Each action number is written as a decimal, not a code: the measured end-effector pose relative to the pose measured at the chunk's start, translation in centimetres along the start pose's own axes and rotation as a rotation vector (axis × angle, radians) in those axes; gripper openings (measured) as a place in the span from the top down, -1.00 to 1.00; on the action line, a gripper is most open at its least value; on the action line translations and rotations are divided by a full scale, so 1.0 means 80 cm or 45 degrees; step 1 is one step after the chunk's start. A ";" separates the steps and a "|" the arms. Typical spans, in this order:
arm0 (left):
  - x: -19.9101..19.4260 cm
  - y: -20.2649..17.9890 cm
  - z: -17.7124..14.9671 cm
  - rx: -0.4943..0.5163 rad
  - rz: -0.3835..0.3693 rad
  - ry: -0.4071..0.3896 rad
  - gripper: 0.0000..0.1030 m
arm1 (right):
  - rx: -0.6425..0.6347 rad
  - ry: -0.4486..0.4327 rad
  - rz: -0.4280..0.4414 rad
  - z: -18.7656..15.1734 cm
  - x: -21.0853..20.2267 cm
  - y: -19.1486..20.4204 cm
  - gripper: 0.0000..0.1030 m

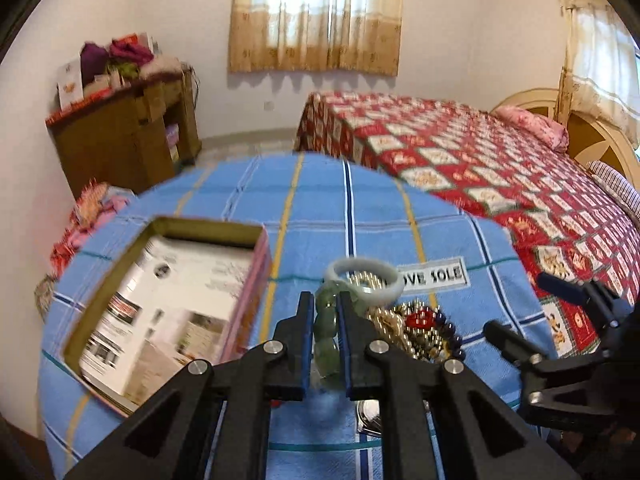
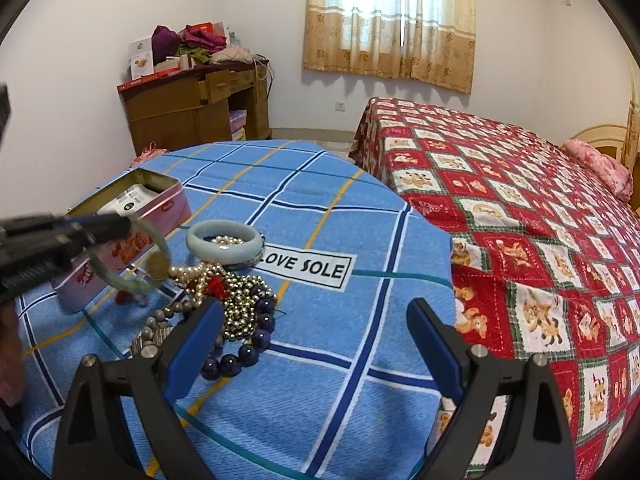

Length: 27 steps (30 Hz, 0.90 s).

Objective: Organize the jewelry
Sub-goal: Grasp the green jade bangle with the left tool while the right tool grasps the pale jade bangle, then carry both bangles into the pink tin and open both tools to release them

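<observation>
The left gripper (image 1: 325, 308), at the bottom centre of its own view, has its blue pads pressed on a green bead bracelet (image 1: 326, 332); the beads are chunky, glossy and translucent. In the right wrist view the same bracelet (image 2: 132, 256) hangs as a loop from the black fingers at the left edge, above the cloth. The right gripper (image 2: 316, 316) stands wide open at the bottom of its view, nothing between its blue pads. Just behind the left fingers lies a smooth, pale bangle (image 1: 364, 280), round and thick. Beside it is a pile of jewelry (image 2: 236, 300): small metallic gold beads, pearls, large dark blue round beads, something red. All rests on a blue checked tablecloth (image 2: 328, 360) with woven texture. At the left sits an open rectangular pink tin (image 1: 256, 272) holding printed paper.
</observation>
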<state>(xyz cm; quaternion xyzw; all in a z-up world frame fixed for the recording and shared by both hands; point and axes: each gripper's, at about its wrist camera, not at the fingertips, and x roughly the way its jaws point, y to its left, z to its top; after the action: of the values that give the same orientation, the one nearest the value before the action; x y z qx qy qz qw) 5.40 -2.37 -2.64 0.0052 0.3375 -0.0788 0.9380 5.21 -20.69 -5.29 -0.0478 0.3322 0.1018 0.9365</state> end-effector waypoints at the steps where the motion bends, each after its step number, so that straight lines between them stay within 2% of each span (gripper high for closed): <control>1: -0.004 0.001 0.003 0.004 0.001 -0.015 0.82 | -0.005 -0.001 0.002 0.000 0.000 0.001 -0.84; 4: -0.013 0.006 0.010 -0.003 0.009 -0.047 0.83 | -0.015 0.000 0.018 0.004 0.002 0.003 -0.84; 6: -0.014 0.007 0.011 0.012 0.026 -0.059 0.83 | -0.015 0.000 0.035 0.010 0.006 0.002 -0.74; 9: -0.006 0.013 0.007 0.000 0.035 -0.035 0.83 | -0.022 0.015 0.060 0.027 0.020 0.003 -0.52; 14: 0.006 0.017 0.000 -0.009 0.065 -0.012 0.83 | -0.039 0.097 0.126 0.062 0.065 0.014 -0.02; 18: 0.004 0.022 -0.002 -0.012 0.085 -0.025 0.83 | -0.071 0.170 0.149 0.077 0.102 0.027 0.10; 23: 0.004 0.027 -0.003 -0.018 0.085 -0.027 0.83 | -0.131 0.298 0.187 0.076 0.142 0.044 0.28; 27: 0.005 0.036 -0.006 -0.036 0.081 -0.019 0.83 | -0.149 0.348 0.212 0.071 0.147 0.047 0.34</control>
<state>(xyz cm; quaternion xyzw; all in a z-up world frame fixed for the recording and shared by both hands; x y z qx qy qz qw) 5.81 0.41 -3.41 0.0022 0.3312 -0.0443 0.9425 16.79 -14.24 -8.43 -0.0878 0.4527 0.1908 0.8666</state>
